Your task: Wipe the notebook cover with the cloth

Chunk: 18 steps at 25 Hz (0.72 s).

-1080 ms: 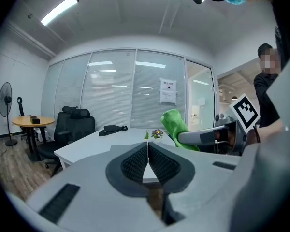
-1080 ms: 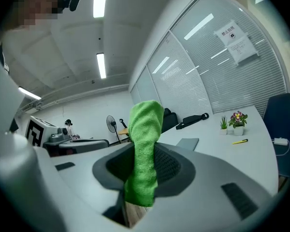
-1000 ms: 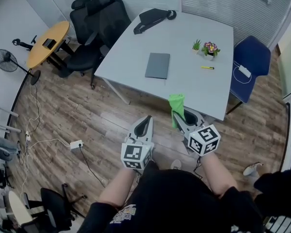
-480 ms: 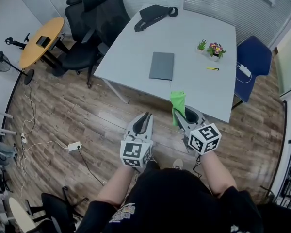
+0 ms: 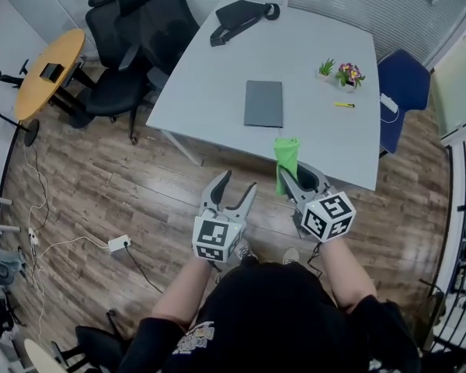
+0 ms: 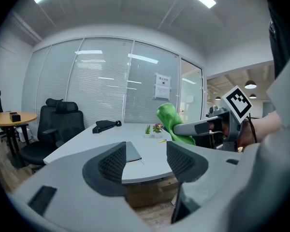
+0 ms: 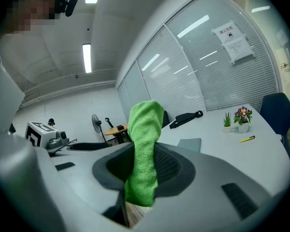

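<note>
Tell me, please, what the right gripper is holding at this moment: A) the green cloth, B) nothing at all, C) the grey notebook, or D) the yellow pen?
A: the right gripper has its jaws closed on the green cloth, which stands up between them, while the notebook lies apart on the table.
</note>
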{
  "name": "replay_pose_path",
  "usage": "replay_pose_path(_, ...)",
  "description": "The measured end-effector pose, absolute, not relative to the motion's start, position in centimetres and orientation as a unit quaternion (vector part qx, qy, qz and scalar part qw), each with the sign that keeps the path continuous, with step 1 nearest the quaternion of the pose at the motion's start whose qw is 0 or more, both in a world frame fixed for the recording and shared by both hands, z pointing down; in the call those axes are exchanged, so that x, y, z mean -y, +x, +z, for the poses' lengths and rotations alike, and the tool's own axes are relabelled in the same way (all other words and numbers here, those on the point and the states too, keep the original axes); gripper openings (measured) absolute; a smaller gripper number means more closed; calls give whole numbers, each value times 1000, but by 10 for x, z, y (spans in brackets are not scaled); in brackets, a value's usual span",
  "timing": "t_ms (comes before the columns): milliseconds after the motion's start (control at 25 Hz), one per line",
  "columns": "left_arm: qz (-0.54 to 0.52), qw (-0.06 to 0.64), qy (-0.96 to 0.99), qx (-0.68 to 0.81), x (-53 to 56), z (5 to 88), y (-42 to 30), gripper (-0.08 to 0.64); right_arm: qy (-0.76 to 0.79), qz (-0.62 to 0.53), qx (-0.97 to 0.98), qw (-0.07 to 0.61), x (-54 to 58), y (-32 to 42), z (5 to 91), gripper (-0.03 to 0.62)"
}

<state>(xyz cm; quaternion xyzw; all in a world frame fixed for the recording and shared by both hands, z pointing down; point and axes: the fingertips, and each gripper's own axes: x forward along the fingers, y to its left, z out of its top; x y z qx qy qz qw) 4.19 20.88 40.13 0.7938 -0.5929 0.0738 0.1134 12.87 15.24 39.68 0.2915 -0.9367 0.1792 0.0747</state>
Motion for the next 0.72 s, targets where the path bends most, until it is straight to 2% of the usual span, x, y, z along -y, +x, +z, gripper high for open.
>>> replay_pose_path(720,71,122,814,563,-172,414,5,250,336,181,921,80,-122,106,402,112)
